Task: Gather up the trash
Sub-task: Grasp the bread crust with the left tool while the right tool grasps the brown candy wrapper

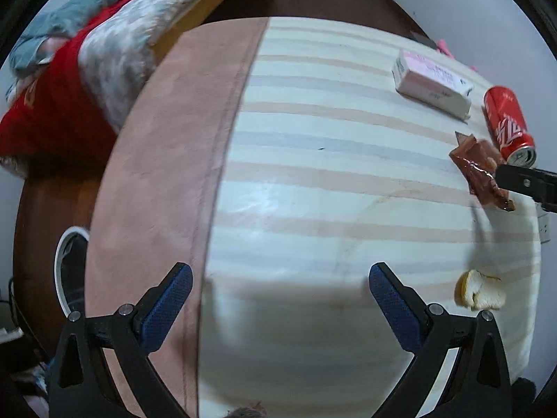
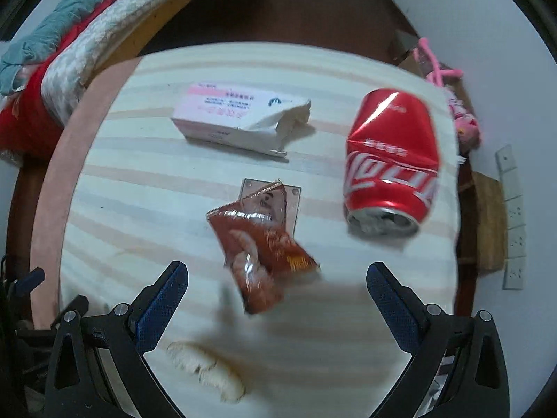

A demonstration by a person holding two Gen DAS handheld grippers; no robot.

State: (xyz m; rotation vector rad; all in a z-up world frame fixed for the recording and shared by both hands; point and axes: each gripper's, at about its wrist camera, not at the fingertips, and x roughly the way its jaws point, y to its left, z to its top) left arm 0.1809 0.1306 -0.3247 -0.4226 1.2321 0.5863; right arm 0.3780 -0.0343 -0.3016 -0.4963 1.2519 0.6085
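Observation:
On the striped cloth of the table (image 2: pixel 146 216) lie a dented red cola can (image 2: pixel 390 160), a brown snack wrapper (image 2: pixel 261 250), an opened white-and-pink carton (image 2: pixel 236 118) and a pale peel scrap (image 2: pixel 209 369). My right gripper (image 2: pixel 276 292) is open, hovering just short of the wrapper, whose near end lies between the fingertips. My left gripper (image 1: pixel 280 296) is open over bare cloth near the table's left side. In the left wrist view the can (image 1: pixel 508 122), wrapper (image 1: pixel 480 170), carton (image 1: pixel 431 83) and peel (image 1: pixel 480 291) lie far right, with the right gripper's black tip at the wrapper.
A round white-rimmed bin (image 1: pixel 69 271) stands on the floor left of the table. A bed with red, grey and teal bedding (image 1: pixel 87 45) lies at the back left. Pink items (image 2: pixel 452 104), a brown box (image 2: pixel 487 219) and a power strip (image 2: pixel 513 219) are at the right.

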